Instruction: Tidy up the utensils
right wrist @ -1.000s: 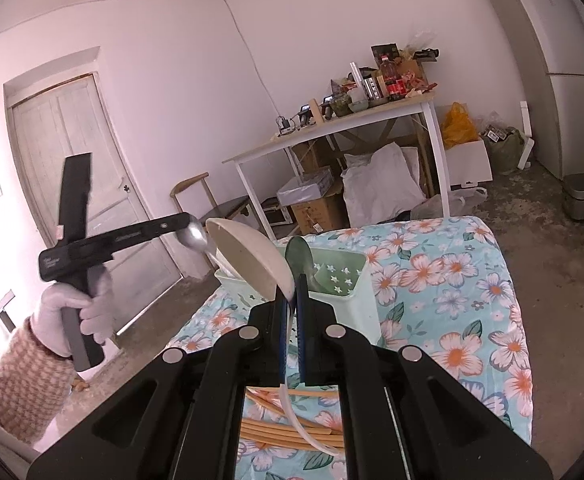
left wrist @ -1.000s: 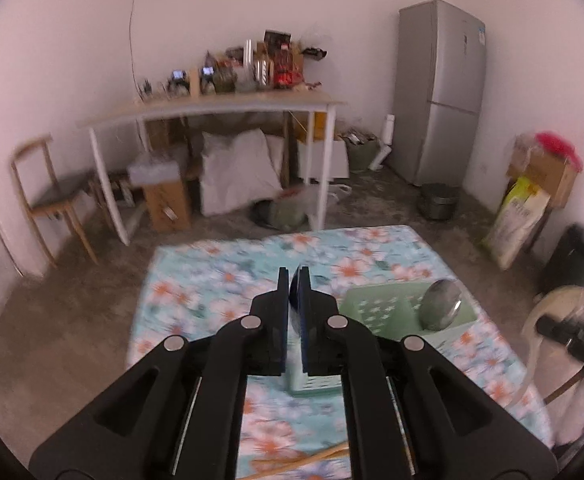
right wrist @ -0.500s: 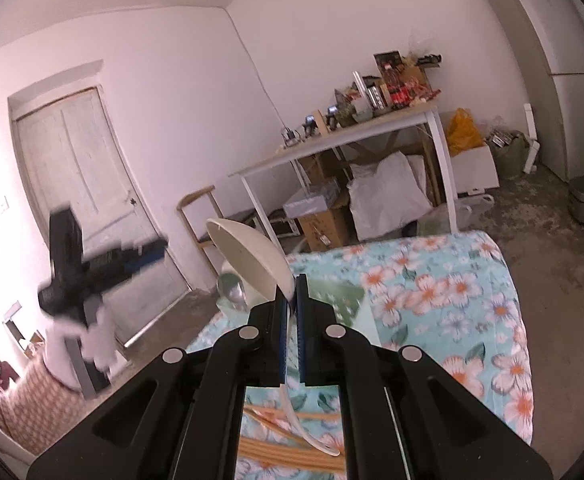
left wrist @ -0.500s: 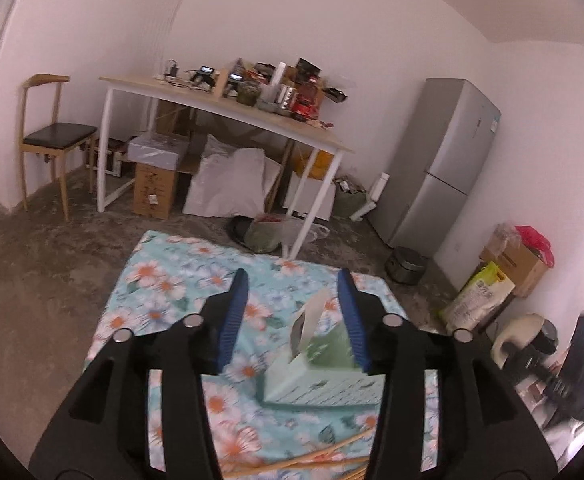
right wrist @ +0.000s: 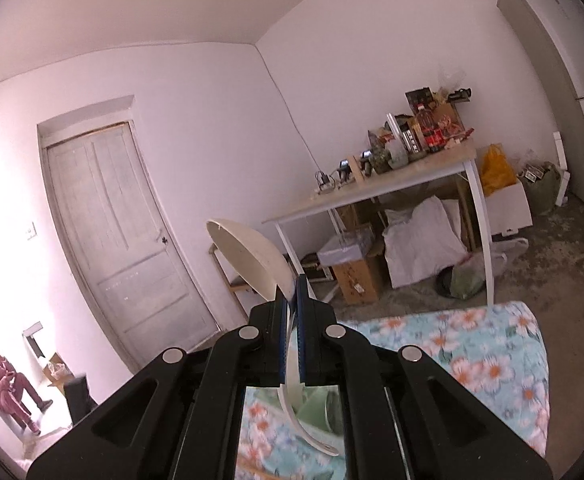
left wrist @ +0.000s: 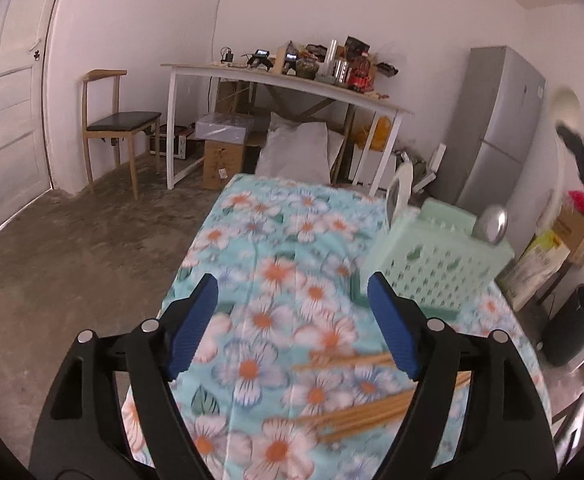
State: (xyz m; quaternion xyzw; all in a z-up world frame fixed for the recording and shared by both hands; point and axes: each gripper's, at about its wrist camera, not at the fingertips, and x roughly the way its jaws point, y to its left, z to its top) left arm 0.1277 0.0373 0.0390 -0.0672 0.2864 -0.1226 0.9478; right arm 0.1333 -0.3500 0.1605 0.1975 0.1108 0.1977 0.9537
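My left gripper point(left wrist: 292, 320) hangs over the flowered tablecloth point(left wrist: 276, 240); its jaws are opening and nothing is between the blue pads point(left wrist: 196, 320). Wooden chopsticks point(left wrist: 356, 408) lie on the cloth just below and right of it. A pale green basket point(left wrist: 432, 264) stands at the right, with a metal spoon point(left wrist: 490, 224) and a white utensil point(left wrist: 398, 196) upright in it. My right gripper point(right wrist: 292, 304) is shut on the handle of a white ladle point(right wrist: 252, 256), held up high over the basket point(right wrist: 316, 412).
A white side table point(left wrist: 292, 84) with clutter, boxes and bags beneath it, stands behind the table. A wooden chair point(left wrist: 120, 124) and a door point(left wrist: 4, 112) are at the left, a grey fridge point(left wrist: 496, 128) at the right. A person point(right wrist: 8, 384) sits far off.
My left gripper went from shut on a metal spoon to wide open, and swung left and down toward the chopsticks. My right gripper rose with the white ladle.
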